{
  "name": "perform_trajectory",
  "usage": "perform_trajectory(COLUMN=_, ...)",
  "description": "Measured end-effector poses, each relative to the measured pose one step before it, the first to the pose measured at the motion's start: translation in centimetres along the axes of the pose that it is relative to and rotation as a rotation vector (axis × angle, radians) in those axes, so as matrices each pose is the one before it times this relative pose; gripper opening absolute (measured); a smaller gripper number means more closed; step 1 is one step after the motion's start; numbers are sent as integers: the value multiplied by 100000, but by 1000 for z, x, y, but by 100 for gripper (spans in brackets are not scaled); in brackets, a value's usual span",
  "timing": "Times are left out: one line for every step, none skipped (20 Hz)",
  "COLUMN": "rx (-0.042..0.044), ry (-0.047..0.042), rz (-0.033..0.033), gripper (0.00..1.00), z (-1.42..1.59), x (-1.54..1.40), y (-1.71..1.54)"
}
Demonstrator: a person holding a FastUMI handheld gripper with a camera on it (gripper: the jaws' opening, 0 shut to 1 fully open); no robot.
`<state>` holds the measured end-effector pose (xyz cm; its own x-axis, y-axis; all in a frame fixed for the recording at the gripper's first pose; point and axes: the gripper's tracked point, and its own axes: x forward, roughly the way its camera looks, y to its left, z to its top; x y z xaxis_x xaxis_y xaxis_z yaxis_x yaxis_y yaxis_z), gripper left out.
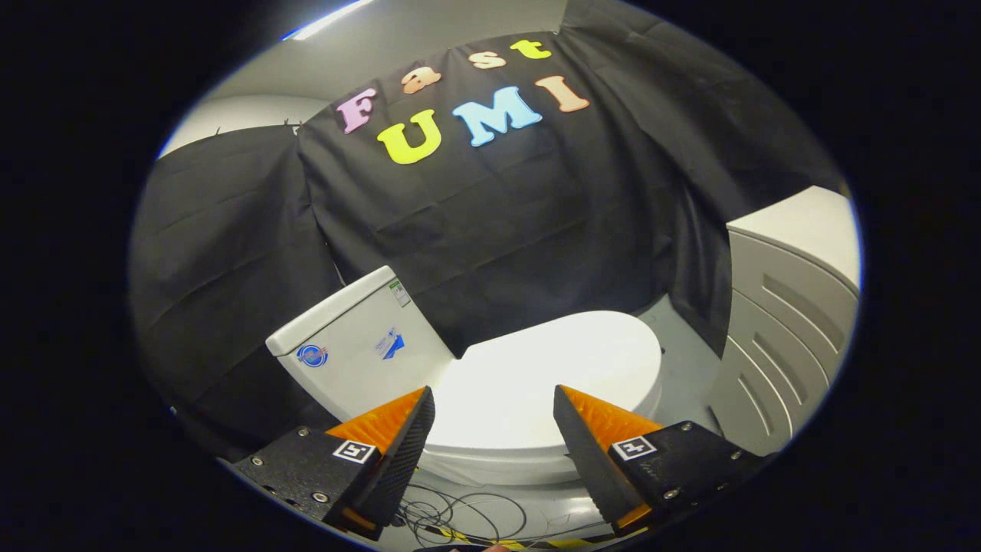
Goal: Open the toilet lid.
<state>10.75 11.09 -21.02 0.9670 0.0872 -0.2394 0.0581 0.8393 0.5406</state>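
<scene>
My gripper point(494, 418) has its fingers wide apart and holds nothing, the lid point(536, 376) lies closed and flat just ahead of them beside the tank point(352, 345), so I think the opening is not yet begun.

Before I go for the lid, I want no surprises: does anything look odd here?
Only a loose cable coiled on the floor below the open hand-held gripper. The toilet lid lies flat and closed.

Glossy smooth toilet lid point(536, 376); matt creased cloth wall point(498, 222).
</scene>
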Motion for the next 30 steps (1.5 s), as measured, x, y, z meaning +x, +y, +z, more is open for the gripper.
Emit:
perform_trajectory(rx=2537, ry=1124, rz=-1224, gripper=96, z=-785, x=390, y=-717)
perform_trajectory(rx=2497, ry=731, rz=-1120, gripper=96, z=-767, x=368, y=-720)
perform_trajectory(rx=2995, ry=536, rz=-780, gripper=96, z=-791, x=354, y=-569)
perform_trajectory(rx=3369, ry=762, rz=-880, gripper=96, z=-663, x=449, y=-665)
perform_trajectory(rx=4181, ry=372, rz=-951, gripper=96, z=-657, x=465, y=-672)
perform_trajectory(rx=4003, ry=-1502, rz=-800, gripper=96, z=-74, x=232, y=-652)
perform_trajectory(rx=4102, ry=-876, rz=-339, gripper=96, z=-104, x=340, y=-557)
perform_trajectory(rx=3393, ry=-511, rz=62, gripper=96, z=-207, x=372, y=-289)
perform_trajectory(rx=3249, ry=-434, rz=-824, gripper=95, z=-553, x=392, y=-528)
perform_trajectory(rx=2264, ry=-36, rz=-1218, gripper=96, z=-338, x=390, y=-635)
perform_trajectory(rx=2030, ry=568, rz=-970, gripper=96, z=-759, x=513, y=-628)
perform_trajectory(rx=1299, ry=108, rz=-308, gripper=95, z=-525, x=354, y=-406)
perform_trajectory(rx=1274, ry=439, rz=-206, gripper=96, z=-594, x=239, y=-369)
perform_trajectory(rx=1473, ry=670, rz=-827, gripper=95, z=-769, x=313, y=-539)
perform_trajectory(rx=1314, ry=962, rz=-1225, gripper=95, z=-653, x=308, y=-582)
perform_trajectory(rx=2018, ry=983, rz=-1145, gripper=95, z=-662, x=365, y=-668)
perform_trajectory(rx=2778, ry=545, rz=-681, gripper=95, z=-627, x=-36, y=-791)
perform_trajectory(rx=3245, ry=-912, rz=779, gripper=95, z=-44, x=-92, y=-413)
perform_trajectory(rx=3427, ry=-1856, rz=1062, gripper=95, z=499, x=-118, y=-209)
perform_trajectory(rx=4575, ry=-1493, rz=892, gripper=94, z=401, x=-337, y=-158)
perform_trajectory(rx=4042, ry=-3298, rz=1610, gripper=92, z=805, x=-393, y=114)
perform_trajectory(rx=2456, ry=-2278, rz=14, gripper=91, z=382, x=-155, y=-202)
perform_trajectory(rx=1616, ry=-1314, rz=-1065, gripper=91, z=310, x=-172, y=-638)
perform_trajectory(rx=1793, ry=-1257, rz=-531, gripper=92, z=160, x=-49, y=-356)
perform_trajectory(rx=2485, ry=-1560, rz=-355, gripper=92, z=333, x=-128, y=-218)
perform_trajectory(rx=2181, ry=-1010, rz=-1438, gripper=92, z=343, x=-121, y=-517)
perform_trajectory(rx=1314, ry=324, rz=-2102, gripper=92, z=-95, x=196, y=-824)
perform_trajectory(rx=1359, ry=127, rz=-1212, gripper=92, z=-123, x=101, y=-522)
perform_trajectory(rx=1866, ry=292, rz=-1043, gripper=92, z=10, x=-143, y=-397)
perform_trajectory(rx=1582, ry=749, rz=-686, gripper=92, z=-276, x=207, y=-313)
